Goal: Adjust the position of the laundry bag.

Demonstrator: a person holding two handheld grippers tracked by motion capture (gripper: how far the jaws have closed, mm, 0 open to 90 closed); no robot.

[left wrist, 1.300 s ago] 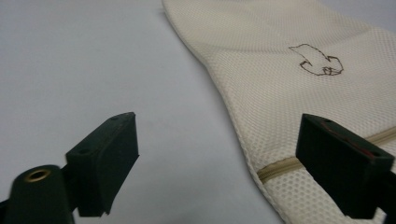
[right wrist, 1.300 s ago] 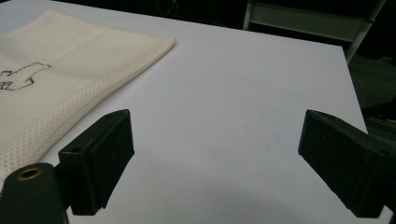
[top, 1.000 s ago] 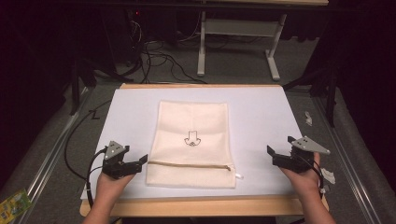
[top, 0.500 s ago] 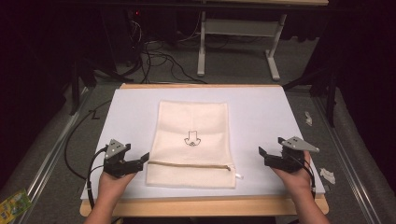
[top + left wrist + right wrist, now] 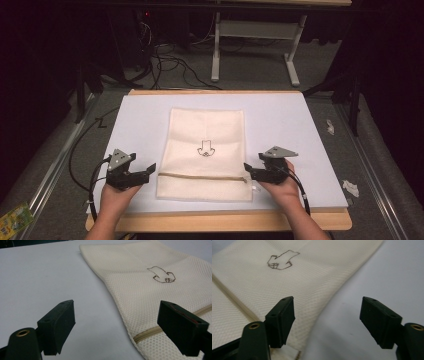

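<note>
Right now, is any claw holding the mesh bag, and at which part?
Nothing is held. The left claw stands open beside the mesh bag. The right claw, jaws just closing, straddles the bag's edge near the zipper without pressing it.

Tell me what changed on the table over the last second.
The right gripper moved in from the table's right side to the mesh bag's right edge, at the zipper end; its jaws have just been closing, gripping nothing yet. The left gripper stayed open beside the bag's left edge; the bag lies unmoved.

mesh bag [image 5: 155,290] cropped, zipper pull [image 5: 254,187] indistinct
</note>
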